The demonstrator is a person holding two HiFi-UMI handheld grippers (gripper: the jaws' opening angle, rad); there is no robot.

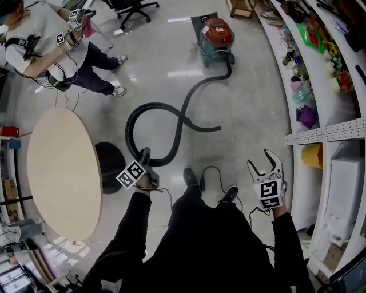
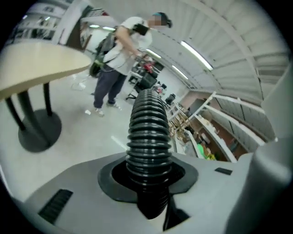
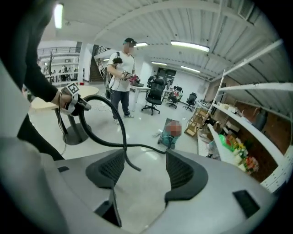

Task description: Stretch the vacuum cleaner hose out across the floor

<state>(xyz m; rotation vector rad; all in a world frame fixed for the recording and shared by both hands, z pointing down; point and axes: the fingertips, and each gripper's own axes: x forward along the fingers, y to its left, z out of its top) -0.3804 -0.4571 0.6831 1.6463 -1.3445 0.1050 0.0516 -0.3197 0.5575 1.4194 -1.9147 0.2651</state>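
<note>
A red and teal vacuum cleaner (image 1: 216,35) stands on the far floor. Its black ribbed hose (image 1: 182,117) runs toward me, crosses itself in an S-shaped loop, and its free end (image 1: 217,129) lies on the floor. My left gripper (image 1: 143,160) is shut on the hose at the near bend of the loop. In the left gripper view the hose (image 2: 147,132) rises from between the pads of that gripper (image 2: 149,178). My right gripper (image 1: 273,163) hangs open and empty at the right, above the floor. From the right gripper (image 3: 144,171) I see the hose (image 3: 123,132) and the vacuum cleaner (image 3: 171,132) ahead.
A round beige table (image 1: 63,171) with a dark base (image 1: 111,166) stands at the left. Another person (image 1: 51,46) with grippers stands at the far left. Shelves (image 1: 326,86) full of goods line the right side. An office chair (image 1: 134,8) is at the back.
</note>
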